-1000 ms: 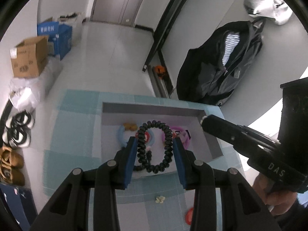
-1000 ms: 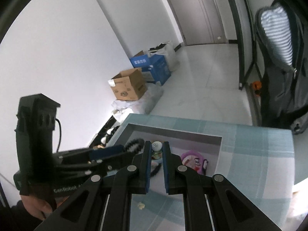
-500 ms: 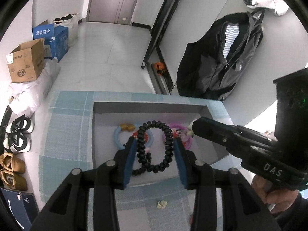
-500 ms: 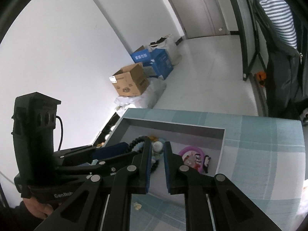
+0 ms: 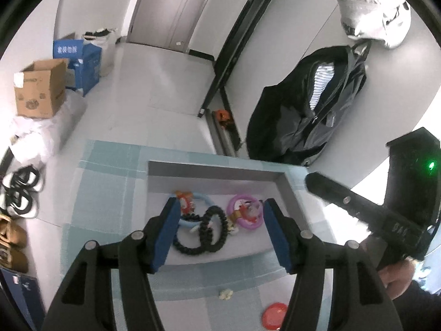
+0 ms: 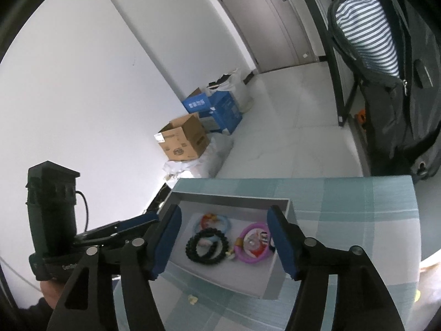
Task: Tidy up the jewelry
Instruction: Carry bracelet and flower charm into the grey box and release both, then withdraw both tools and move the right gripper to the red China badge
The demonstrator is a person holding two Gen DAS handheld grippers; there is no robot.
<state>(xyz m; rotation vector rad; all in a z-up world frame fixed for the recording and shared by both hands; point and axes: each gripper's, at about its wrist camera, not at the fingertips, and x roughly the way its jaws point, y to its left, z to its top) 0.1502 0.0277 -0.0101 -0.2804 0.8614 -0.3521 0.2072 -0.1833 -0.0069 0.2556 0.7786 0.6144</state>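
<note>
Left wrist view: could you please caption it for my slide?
Open left tool above black bead bracelet lying in grey tray with blue and pink rings.

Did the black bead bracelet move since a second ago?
Yes. The black bead bracelet dropped from between the left hand-held gripper's just-opened jaws and now lies on the gray tray floor, beside the purple ring.

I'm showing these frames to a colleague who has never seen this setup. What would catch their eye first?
Probably the black beaded bracelet, lying twisted in the grey tray on the blue checked cloth, with a pink ring and a light blue ring beside it. Next, the left gripper and right gripper, whose blue-padded jaws have just been opening and hold nothing. In the background, a dark backpack leans against the wall.
</note>
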